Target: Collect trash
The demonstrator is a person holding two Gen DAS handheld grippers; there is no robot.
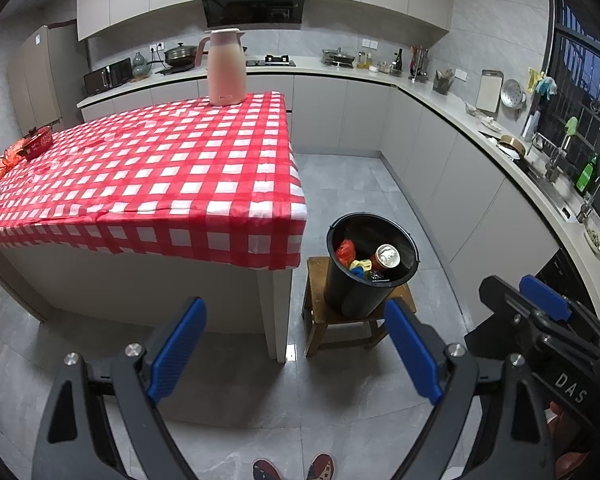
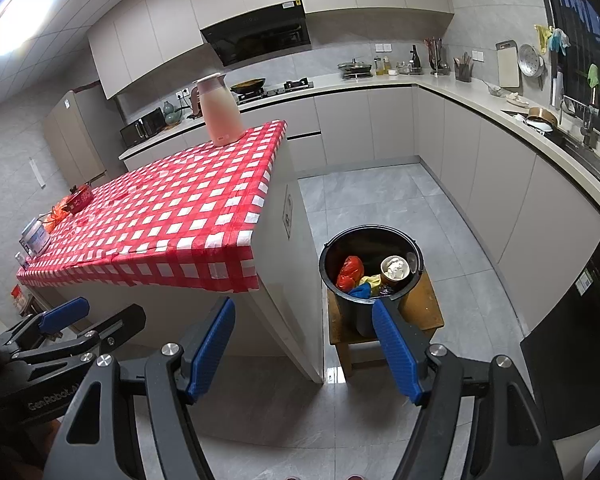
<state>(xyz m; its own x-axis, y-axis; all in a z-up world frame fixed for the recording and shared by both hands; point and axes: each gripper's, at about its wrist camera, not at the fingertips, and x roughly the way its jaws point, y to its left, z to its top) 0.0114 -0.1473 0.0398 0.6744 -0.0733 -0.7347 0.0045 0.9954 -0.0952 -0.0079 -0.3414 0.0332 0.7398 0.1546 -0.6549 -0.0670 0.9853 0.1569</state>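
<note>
Well, both grippers hang empty, back from the bin.

Left gripper point(image 1: 296, 356) and right gripper point(image 2: 304, 350) each have blue fingers spread wide, holding nothing. Trash sits in the black bucket point(image 1: 370, 264) on a wooden stool point(image 1: 320, 316) beside the checked table point(image 1: 160, 168): a red wrapper point(image 2: 350, 272), a paper cup point(image 2: 395, 270). Only the left view catches the person's shoes point(image 1: 294, 468); only the right view shows the ceiling light point(image 2: 16, 24). A pink jug point(image 1: 225, 68) stands at the table's far corner.
</note>
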